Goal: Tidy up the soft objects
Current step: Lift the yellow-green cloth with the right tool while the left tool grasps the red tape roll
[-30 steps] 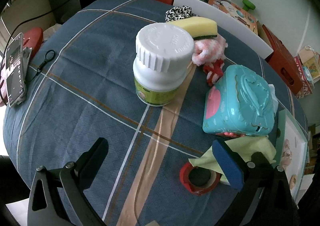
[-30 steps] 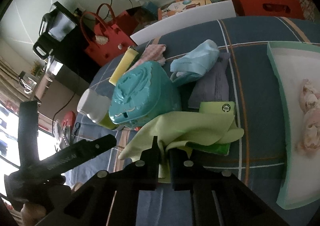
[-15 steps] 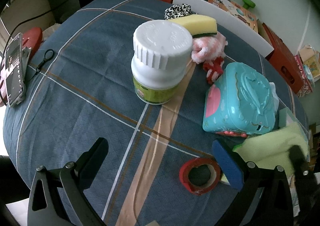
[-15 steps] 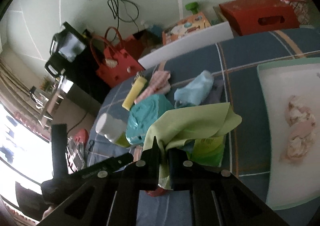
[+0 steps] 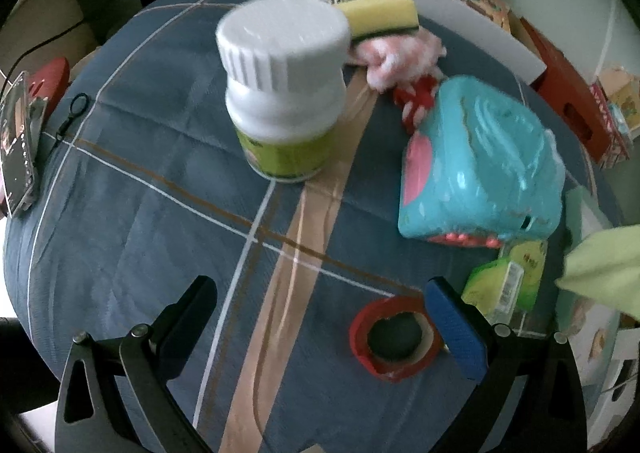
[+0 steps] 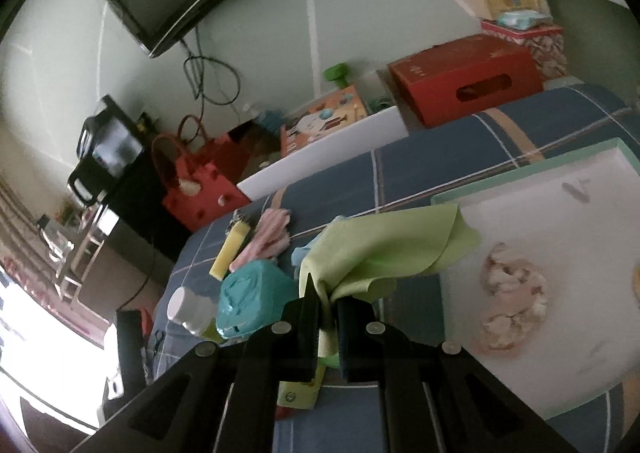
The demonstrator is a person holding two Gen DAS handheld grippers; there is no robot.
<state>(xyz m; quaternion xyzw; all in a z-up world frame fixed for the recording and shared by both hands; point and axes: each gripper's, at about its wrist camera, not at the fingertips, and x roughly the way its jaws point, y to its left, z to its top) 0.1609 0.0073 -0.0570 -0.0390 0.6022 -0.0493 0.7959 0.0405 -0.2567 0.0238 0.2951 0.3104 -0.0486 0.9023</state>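
The desk (image 5: 120, 181), draped in woven blue plaid fabric, is carrying a smooth white tray (image 6: 560, 237) with a mint rim. A glossy, rounded teal plastic case (image 5: 480, 169) is sitting near the ribbed-cap white bottle (image 5: 284, 89). The right gripper (image 6: 326, 317) is pinching the thin, floppy lime-green cloth (image 6: 384, 249), dangling it over the tray's edge. The left gripper (image 5: 320, 317) is hovering spread wide above the desk, beside a red tape ring (image 5: 394, 337).

The bottle (image 5: 285, 93) is smeared by blur, and its label cannot be read. The cloth (image 5: 604, 269) is cut off by the right edge. The pack (image 6: 298, 393) is mostly hidden behind the right gripper (image 6: 328, 317). The tray (image 6: 520, 181) is cropped at the right. The tray's beige lump (image 6: 510, 301) cannot be identified.
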